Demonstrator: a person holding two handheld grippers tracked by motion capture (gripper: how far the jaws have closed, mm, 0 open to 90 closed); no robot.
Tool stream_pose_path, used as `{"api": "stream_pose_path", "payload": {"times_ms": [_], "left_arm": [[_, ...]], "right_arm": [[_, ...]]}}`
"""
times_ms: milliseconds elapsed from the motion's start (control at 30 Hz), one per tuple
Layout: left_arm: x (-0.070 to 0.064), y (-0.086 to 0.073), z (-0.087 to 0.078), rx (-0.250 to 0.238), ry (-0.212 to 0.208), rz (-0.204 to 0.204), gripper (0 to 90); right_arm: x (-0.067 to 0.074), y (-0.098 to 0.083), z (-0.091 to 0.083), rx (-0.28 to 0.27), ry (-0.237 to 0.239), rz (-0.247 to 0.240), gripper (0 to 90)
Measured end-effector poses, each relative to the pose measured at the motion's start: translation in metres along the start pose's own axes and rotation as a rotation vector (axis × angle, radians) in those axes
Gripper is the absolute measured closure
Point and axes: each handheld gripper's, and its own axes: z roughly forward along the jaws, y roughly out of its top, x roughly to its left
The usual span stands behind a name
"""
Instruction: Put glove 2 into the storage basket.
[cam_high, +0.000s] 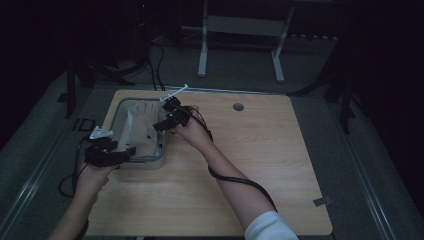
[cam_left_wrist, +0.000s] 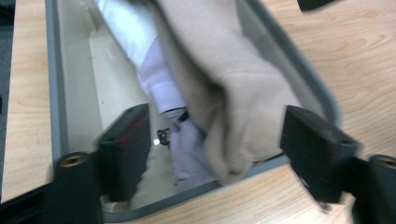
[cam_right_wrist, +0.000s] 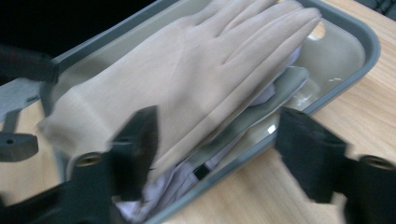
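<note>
At the light wooden worktop's (cam_high: 260, 165) far left corner, a beige fabric glove (cam_right_wrist: 187, 74) lies over what looks like white cloth (cam_left_wrist: 154, 70) inside a grey plastic tray (cam_high: 118, 112); the left gripper (cam_left_wrist: 215, 154) and right gripper (cam_right_wrist: 217, 149) gape unladen.

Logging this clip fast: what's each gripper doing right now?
Left gripper: open, holding nothing, over the beige fabric glove in the grey plastic tray.
Right gripper: open, empty, above the glove.
</note>
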Motion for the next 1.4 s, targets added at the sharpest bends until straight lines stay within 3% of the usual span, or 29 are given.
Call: {"api": "stream_pose_path", "payload": {"times_ms": [33, 100, 300, 400, 600, 867, 1033, 1400], "left_arm": [[-0.005, 0.0, -0.002, -0.03, -0.007, 0.005, 23.7], [-0.016, 0.001, -0.005, -0.053, -0.019, 0.03, 14.7], [-0.042, 0.0, -0.005, -0.103, -0.062, 0.077, 14.1], [-0.051, -0.001, -0.003, -0.119, -0.09, 0.084, 14.1], [-0.069, -0.006, 0.006, -0.121, -0.143, 0.105, 14.1], [-0.085, -0.013, 0.018, -0.129, -0.173, 0.138, 14.2], [-0.097, -0.018, 0.023, -0.138, -0.195, 0.179, 14.1], [-0.122, -0.031, 0.038, -0.113, -0.264, 0.216, 14.2]], "right_arm": [[0.0, -0.001, -0.001, -0.005, 0.001, -0.001, 27.0], [0.001, -0.009, -0.008, -0.028, 0.03, -0.008, 20.7], [0.002, -0.03, -0.018, -0.055, 0.012, -0.069, 18.2], [0.0, -0.041, -0.023, -0.056, 0.033, -0.072, 18.5], [-0.004, -0.06, -0.031, -0.039, 0.034, -0.082, 17.7], [-0.01, -0.09, -0.044, -0.027, 0.023, -0.102, 17.7], [-0.014, -0.105, -0.051, -0.033, 0.021, -0.105, 17.5], [-0.026, -0.148, -0.069, -0.026, 0.008, -0.109, 16.4]]}}
